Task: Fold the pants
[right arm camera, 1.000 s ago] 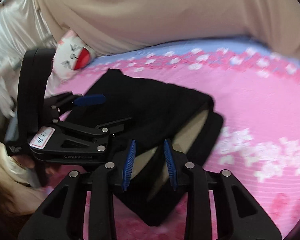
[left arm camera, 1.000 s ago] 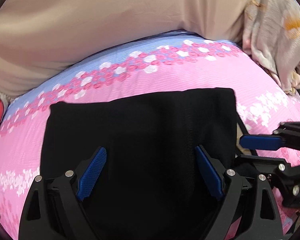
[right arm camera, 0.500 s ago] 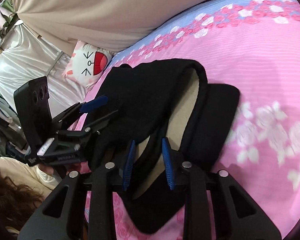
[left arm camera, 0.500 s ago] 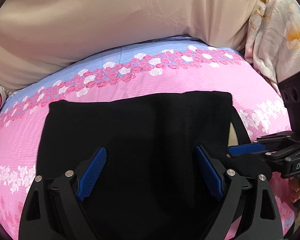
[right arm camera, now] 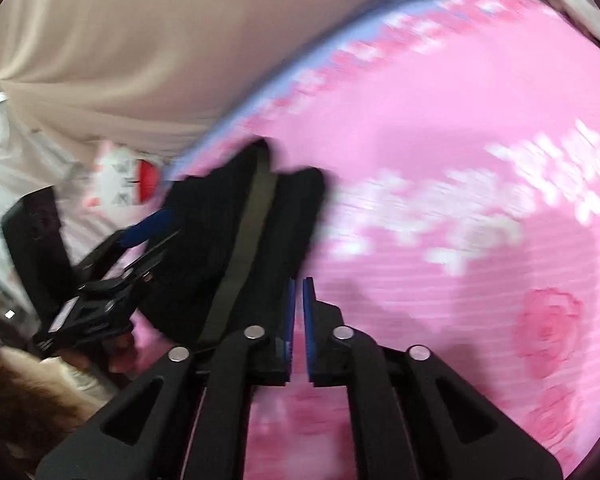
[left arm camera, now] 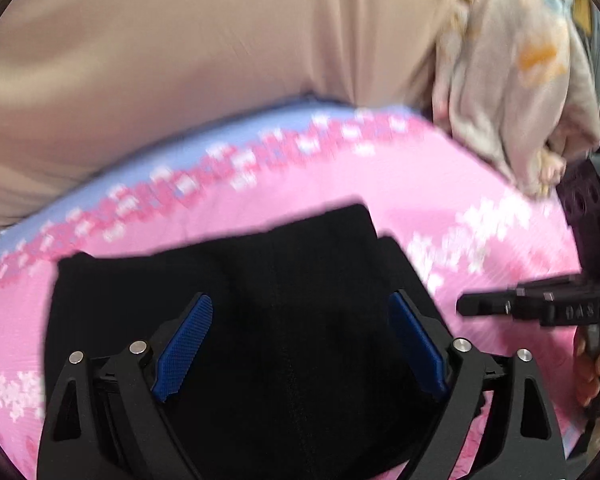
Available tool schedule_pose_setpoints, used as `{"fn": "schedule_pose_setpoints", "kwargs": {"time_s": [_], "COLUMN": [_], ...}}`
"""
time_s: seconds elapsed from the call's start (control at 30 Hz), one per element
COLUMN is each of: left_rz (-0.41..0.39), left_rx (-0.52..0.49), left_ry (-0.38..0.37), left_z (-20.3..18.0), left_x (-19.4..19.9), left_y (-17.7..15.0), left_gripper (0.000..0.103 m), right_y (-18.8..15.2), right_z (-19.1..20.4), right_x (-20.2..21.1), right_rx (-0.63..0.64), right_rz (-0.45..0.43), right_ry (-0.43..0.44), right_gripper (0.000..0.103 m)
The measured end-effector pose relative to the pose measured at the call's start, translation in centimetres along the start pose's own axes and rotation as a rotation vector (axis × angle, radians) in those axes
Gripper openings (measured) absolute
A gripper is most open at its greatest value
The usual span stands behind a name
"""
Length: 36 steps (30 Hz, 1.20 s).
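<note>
The black pants lie folded into a compact rectangle on the pink flowered bed sheet. My left gripper is open and hovers over the near part of the pants, holding nothing. My right gripper is shut and empty, just right of the pants' edge, over bare sheet. In the right wrist view the pants show a tan inner lining strip, and the left gripper stands over them. The right gripper also shows in the left wrist view, apart from the pants.
A beige cover rises behind the bed. A pale flowered cloth hangs at the far right. A white cat-face cushion lies at the bed's left end. The views are blurred by motion.
My right gripper has let go of the pants' edge, shut, and drawn off to the right of them. The left gripper stays open over the pants.
</note>
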<state>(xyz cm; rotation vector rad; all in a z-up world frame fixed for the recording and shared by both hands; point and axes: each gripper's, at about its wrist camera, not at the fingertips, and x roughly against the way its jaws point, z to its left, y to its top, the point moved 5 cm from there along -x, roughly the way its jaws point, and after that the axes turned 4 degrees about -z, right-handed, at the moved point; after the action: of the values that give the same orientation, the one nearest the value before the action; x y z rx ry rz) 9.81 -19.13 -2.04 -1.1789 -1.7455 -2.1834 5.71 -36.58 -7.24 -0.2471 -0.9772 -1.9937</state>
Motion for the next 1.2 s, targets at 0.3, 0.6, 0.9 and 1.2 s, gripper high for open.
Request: {"fn": "schedule_pose_setpoints", "kwargs": {"time_s": [0.3,0.6,0.9,1.2], "left_rz": [0.021,0.107,0.088,0.062], "left_rx": [0.058,0.064,0.012,0.016], "left_ry": [0.216,0.248,0.25,0.128], "left_z": [7.4,9.0,7.7,5.9], "left_x": [2.1,-0.4,-1.1,0.3], "left_y": [-0.9,-3.6,-3.6,-1.9], "left_gripper": [0.087,0.088,0.088,0.091], "right_y": [2.2,1.6,1.4,3.3], "right_z": [4.0,6.6,7.5,9.1], "right_x": [-5.5,-5.0,-6.6,-2.3], "right_rx": [0.124,0.272,0.28,0.262], "right_rz": [0.092,0.07,0.119,0.018], "right_ry": [0.037,-0.065,-0.043,-0.076], "right_gripper": [0.061,0.035,0.04,0.014]}}
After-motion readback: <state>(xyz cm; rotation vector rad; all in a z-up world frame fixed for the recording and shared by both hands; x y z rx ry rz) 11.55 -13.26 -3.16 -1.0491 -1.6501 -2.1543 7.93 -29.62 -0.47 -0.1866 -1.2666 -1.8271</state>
